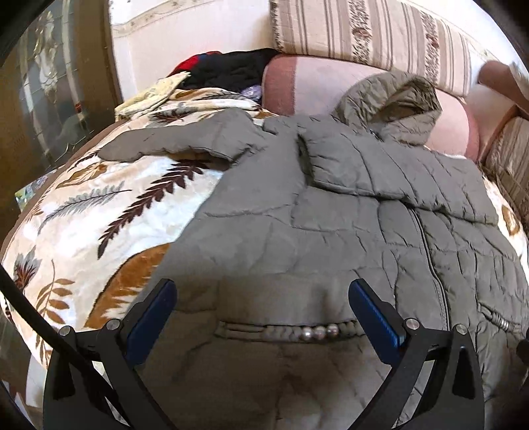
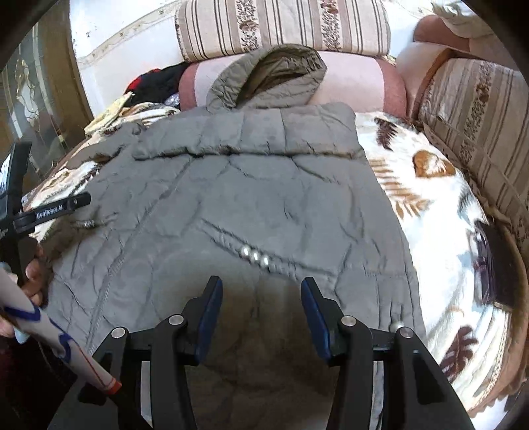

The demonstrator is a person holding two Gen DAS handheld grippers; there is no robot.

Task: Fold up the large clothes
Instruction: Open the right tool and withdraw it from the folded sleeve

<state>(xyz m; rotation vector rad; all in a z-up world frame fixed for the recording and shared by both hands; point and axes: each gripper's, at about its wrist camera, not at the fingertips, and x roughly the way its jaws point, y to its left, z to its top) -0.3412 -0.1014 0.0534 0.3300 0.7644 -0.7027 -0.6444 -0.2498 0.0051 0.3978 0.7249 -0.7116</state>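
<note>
jacket flat on blanket | L gripper jaws apart | R gripper jaws apart, prob. empty

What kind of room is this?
Probably a living room or bedroom at home: a grey hooded jacket lies on a leaf-print blanket, with striped cushions behind it.

A bed covered in a leaf-print blanket is seen; a grey puffer jacket is spread flat across it, hood propped against a pink bolster at the far side.
</note>
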